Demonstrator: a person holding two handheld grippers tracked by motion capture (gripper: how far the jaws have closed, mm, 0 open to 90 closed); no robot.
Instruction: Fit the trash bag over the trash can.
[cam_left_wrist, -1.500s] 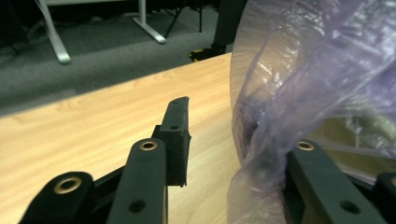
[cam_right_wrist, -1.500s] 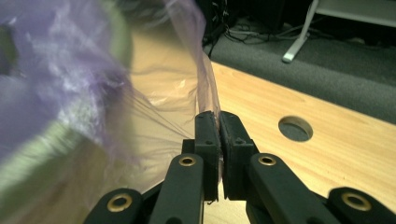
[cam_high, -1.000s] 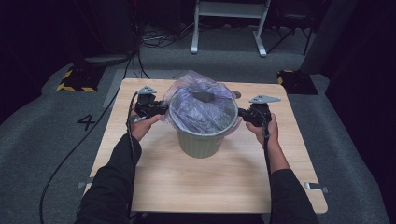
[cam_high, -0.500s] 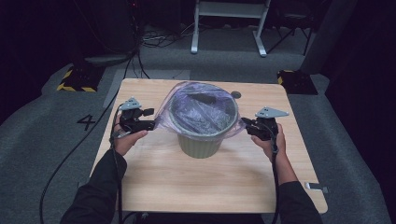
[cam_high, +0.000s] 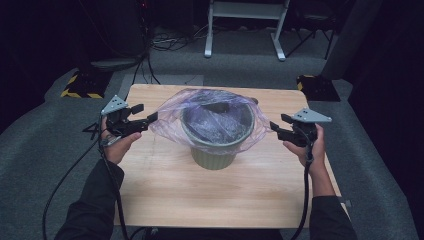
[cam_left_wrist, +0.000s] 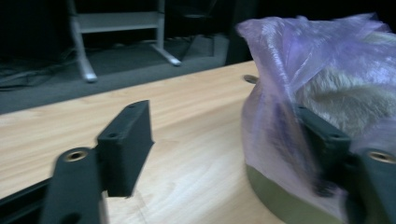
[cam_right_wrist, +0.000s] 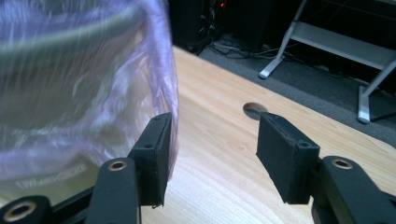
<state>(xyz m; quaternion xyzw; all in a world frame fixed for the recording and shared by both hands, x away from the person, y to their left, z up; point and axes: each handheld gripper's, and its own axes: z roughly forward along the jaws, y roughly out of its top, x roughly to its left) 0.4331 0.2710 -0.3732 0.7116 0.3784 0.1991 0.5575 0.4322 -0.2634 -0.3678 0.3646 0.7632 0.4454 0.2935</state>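
An olive-green bin (cam_high: 215, 156) stands mid-table, lined with a translucent purple bag (cam_high: 215, 120) whose edge flares out over the rim. My left gripper (cam_high: 145, 113) hovers just left of the bag. Its jaws have just been opening, and they stand wide apart. In the left gripper view (cam_left_wrist: 224, 128) the bag (cam_left_wrist: 336, 60) drapes loosely over the right-hand jaw, unpinched. My right gripper (cam_high: 279, 125) floats right of the bin, its jaws also just opening. In the right gripper view (cam_right_wrist: 212, 135) only bare table lies between them, and the bag (cam_right_wrist: 70, 70) brushes the left-hand jaw.
The wooden table (cam_high: 200, 200) has free room in front of the bin and a small round hole (cam_right_wrist: 254, 109) near its far edge. On the floor behind stand a white-legged frame (cam_high: 245, 20), loose cables and two black blocks with yellow stripes (cam_high: 80, 86).
Both grippers have drawn outward from the bin's rim, left one leftward and right one rightward, and opened. The bag's edge, gripped a second ago, is let go and flares over the rim.
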